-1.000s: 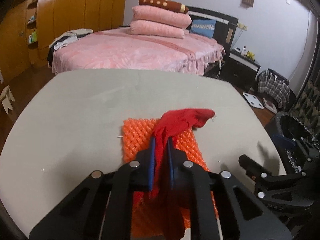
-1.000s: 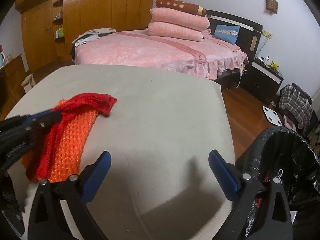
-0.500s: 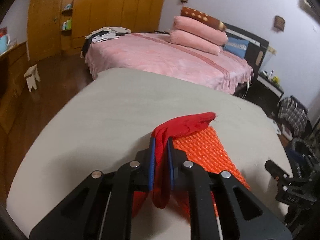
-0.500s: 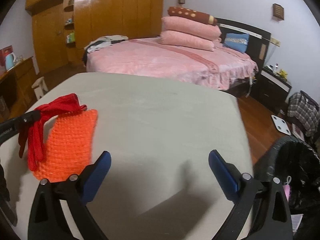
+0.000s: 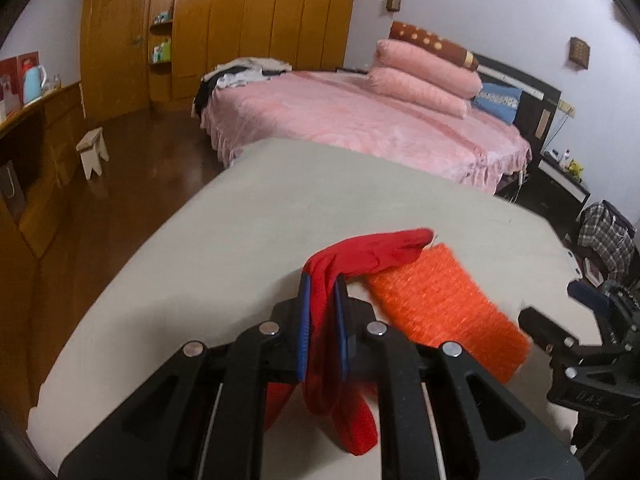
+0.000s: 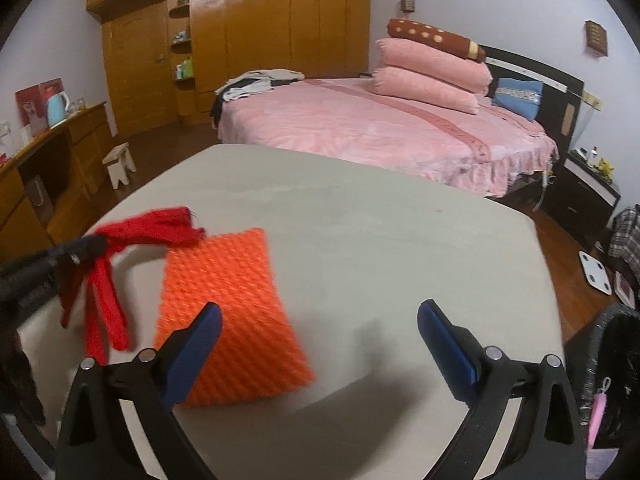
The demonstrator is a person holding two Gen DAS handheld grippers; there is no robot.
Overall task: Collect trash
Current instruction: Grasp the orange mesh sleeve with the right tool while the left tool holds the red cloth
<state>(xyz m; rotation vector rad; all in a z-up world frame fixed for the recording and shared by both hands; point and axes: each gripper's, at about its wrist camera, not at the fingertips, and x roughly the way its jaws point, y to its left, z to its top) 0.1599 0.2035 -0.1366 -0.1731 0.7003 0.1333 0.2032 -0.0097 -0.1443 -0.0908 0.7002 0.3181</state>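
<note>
My left gripper (image 5: 322, 292) is shut on a red cloth (image 5: 372, 254), which hangs lifted above the grey table (image 5: 224, 232); its loose ends dangle below the jaws. In the right wrist view the same red cloth (image 6: 104, 280) hangs at the left from the left gripper (image 6: 82, 250). An orange mesh foam pad (image 6: 228, 312) lies flat on the table; in the left wrist view the orange pad (image 5: 444, 312) is just right of the cloth. My right gripper (image 6: 320, 332) stands wide open above the table, its left fingertip over the pad's near edge, nothing between the fingers.
A black-lined trash bin (image 6: 616, 364) stands at the table's right edge, with pink scraps inside. Beyond the table are a pink bed (image 6: 380, 128), wooden wardrobes (image 6: 260, 40), a small stool (image 6: 120, 162), a white scale (image 6: 596, 272) and a dark nightstand (image 6: 580, 188).
The left gripper lifted the red cloth off the orange pad and carried it left; the pad is now uncovered. The right gripper swung left, toward the pad, away from the bin.
</note>
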